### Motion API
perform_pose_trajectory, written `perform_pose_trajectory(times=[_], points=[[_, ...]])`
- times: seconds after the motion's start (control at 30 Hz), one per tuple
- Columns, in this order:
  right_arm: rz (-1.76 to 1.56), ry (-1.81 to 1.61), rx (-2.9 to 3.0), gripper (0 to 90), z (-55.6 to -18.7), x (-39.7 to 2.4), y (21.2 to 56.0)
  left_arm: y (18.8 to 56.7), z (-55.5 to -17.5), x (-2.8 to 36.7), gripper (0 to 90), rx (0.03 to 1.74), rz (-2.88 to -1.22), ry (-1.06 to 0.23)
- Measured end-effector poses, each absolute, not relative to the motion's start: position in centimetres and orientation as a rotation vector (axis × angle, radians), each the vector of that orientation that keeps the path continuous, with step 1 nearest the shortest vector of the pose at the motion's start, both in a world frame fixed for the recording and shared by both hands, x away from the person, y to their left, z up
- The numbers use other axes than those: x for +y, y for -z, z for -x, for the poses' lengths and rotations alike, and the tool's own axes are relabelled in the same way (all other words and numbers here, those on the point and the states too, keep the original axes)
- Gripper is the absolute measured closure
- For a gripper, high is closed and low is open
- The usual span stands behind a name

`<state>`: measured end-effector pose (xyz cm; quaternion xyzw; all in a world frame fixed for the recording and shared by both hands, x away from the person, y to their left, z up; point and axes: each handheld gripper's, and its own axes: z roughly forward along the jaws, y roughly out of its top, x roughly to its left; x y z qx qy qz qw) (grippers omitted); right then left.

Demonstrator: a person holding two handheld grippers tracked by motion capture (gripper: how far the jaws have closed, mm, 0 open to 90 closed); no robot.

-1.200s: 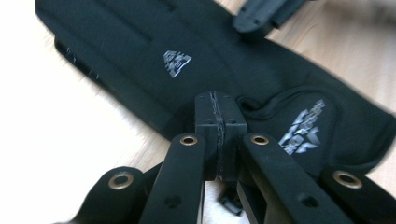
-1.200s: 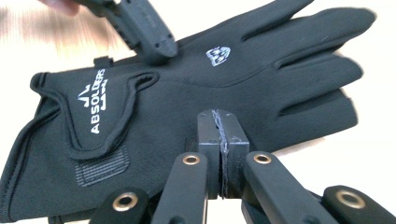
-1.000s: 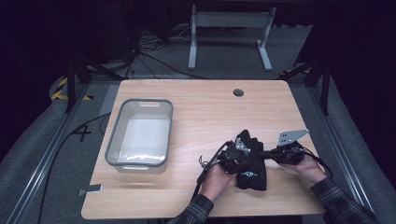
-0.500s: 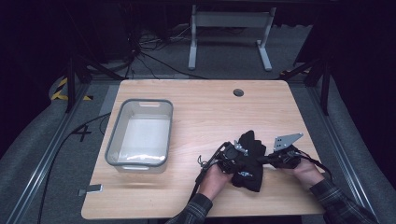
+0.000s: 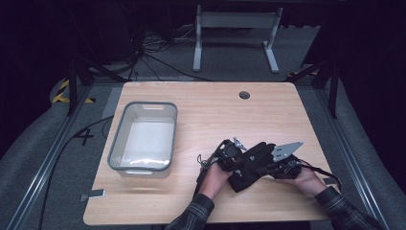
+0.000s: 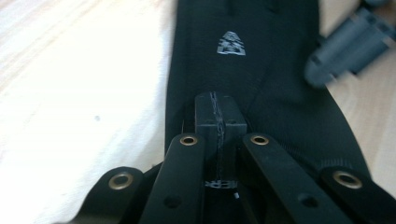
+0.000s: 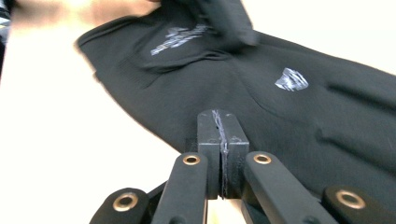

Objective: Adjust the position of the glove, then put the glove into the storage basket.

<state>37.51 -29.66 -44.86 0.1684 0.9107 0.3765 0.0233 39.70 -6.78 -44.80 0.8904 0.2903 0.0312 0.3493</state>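
1. Pale wood surface [image 5: 201,100] stood on a dark floor, with a grey metal stand behind it
2. Left claw [image 5: 233,160] had its jaws pressed fully together, pinching the near-left edge of a black glove [image 5: 253,165]; in the left gripper view the closed tips [image 6: 218,116] sat on the black fabric
3. Right claw [image 5: 275,167] was likewise clamped tight on the glove's right edge; in the right gripper view its tips [image 7: 222,133] bit the fabric's border
4. Grey plastic bin [image 5: 143,139] stood on the left part of the surface, well apart from the glove; whether it held anything I could not tell
5. Glove lay at the near right of the surface between the two hands, its long axis slanting from the near edge up toward the far right, a small silver logo [image 7: 291,78] on its back facing up
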Motion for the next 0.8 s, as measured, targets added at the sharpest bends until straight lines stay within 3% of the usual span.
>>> perform_pose_trajectory(times=[0.4,0.47,0.67,0.8], points=[[-0.491,-1.197,2.813,89.9,-37.1,-29.0,44.6,44.5,-39.8,-6.3,89.6,0.760,-2.294,-0.074],[-0.506,-1.216,2.796,85.4,-37.1,-29.4,44.3,44.4,-39.7,-6.3,88.0,0.755,-2.284,-0.070],[-0.576,-1.233,2.745,73.7,-36.8,-31.9,43.6,43.3,-39.8,-6.4,70.4,0.713,-2.283,-0.067],[-0.650,-1.217,2.699,61.7,-36.3,-33.8,43.7,42.8,-40.1,-6.7,52.3,0.691,-2.298,-0.039]])
